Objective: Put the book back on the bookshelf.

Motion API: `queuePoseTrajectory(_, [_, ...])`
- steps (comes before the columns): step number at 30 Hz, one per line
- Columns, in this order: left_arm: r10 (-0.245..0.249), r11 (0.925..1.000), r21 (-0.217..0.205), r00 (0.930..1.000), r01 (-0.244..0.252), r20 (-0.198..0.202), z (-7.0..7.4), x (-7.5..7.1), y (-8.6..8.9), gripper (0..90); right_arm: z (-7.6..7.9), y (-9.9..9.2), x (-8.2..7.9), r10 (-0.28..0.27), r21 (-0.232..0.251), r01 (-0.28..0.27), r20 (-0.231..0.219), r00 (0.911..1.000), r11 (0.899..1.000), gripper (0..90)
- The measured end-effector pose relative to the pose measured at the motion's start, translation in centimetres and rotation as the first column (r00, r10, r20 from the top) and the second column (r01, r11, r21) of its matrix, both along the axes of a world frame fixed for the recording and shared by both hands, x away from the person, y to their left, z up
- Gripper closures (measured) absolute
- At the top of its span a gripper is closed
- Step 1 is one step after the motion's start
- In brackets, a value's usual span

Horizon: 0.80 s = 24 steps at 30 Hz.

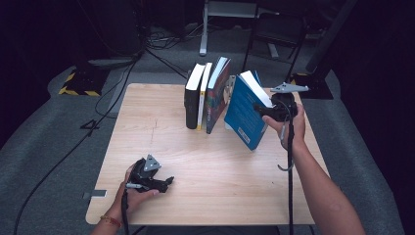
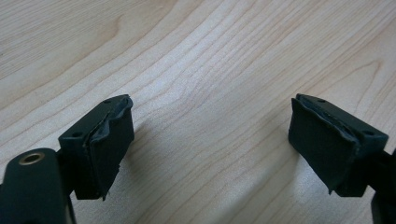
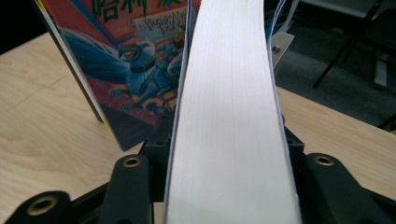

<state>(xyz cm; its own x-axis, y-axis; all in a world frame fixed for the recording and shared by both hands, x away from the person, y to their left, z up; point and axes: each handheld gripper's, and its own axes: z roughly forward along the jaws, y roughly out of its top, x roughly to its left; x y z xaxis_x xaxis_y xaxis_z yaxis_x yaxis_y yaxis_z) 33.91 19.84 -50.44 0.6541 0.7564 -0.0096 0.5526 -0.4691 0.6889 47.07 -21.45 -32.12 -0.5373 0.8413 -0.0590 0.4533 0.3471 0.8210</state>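
Blue book in your right gripper, tilted at the right end of the row.

Your right gripper (image 1: 263, 108) has the blue book (image 1: 244, 111) between its jaws, one on each cover, the white page edges (image 3: 232, 116) facing you in the right gripper view; whether the pads press on the covers you cannot tell there. The book leans with its top toward you and to the right, its lower corner down near the table (image 1: 161, 132), just beside the illustrated book (image 1: 218, 93) that slants against a white-spined book (image 1: 204, 95) and a black book (image 1: 192, 98) standing upright at the far middle of the table. Your left gripper (image 2: 210, 140) rests near the table's near edge, well apart from the books, jaws spread wide with bare wood between them.
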Motion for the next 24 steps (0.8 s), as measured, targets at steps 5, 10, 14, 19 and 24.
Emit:
queuePoseTrajectory(5, [0.000, 1.0000, -0.001, 1.0000, 0.000, 0.000, 0.0, 0.0, 0.0, 14.7, 1.0, 0.9, 1.8, 0.021, -0.100, -0.031, -0.096, 0.9951, 0.994, 48.3])
queuePoseTrajectory(10, [-0.001, 1.0000, 0.000, 1.0000, 0.001, 0.000, 0.0, 0.0, 0.0, 14.7, 1.6, 1.5, 3.1, 0.033, -0.095, -0.047, -0.146, 0.9887, 0.994, 49.7])
queuePoseTrajectory(14, [-0.001, 1.0000, 0.000, 1.0000, 0.001, 0.000, 0.0, 0.0, 0.0, 14.6, 2.3, 2.1, 4.3, 0.016, -0.128, -0.039, -0.179, 0.9838, 0.991, 56.7])
queuePoseTrajectory(19, [-0.006, 1.0000, -0.006, 1.0000, 0.006, -0.004, 0.0, -0.1, -0.1, 14.7, 2.6, 2.2, 4.6, 0.006, -0.132, -0.032, -0.197, 0.9804, 0.991, 59.6])
queuePoseTrajectory(24, [-0.010, 0.9999, -0.008, 0.9999, 0.010, -0.005, 0.0, 0.0, -0.1, 14.4, 3.0, 2.8, 5.0, -0.046, -0.133, 0.023, -0.175, 0.9835, 0.991, 60.0])
